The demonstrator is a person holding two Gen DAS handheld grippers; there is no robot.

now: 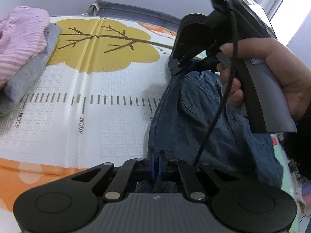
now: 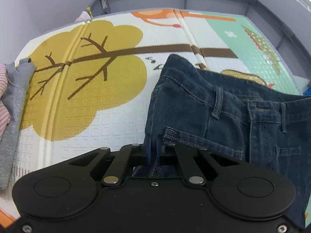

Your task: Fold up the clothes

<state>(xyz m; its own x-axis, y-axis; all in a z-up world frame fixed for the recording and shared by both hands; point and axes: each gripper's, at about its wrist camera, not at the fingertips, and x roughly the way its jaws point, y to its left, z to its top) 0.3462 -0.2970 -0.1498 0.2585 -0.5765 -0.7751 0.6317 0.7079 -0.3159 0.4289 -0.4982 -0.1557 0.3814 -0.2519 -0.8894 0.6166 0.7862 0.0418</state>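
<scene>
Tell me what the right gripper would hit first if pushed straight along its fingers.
The right gripper is already shut on the jeans, so denim comes first; just beyond that fold it would likely meet the play mat.

A padded play mat (image 2: 108, 116) with a yellow tree carries dark jeans (image 2: 213, 104) right of the tree, folded clothes (image 1: 25, 58) left.

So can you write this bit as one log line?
step: grip jeans | left hand-held gripper: shut on jeans | right hand-held gripper: shut on jeans | mat: under jeans
</scene>
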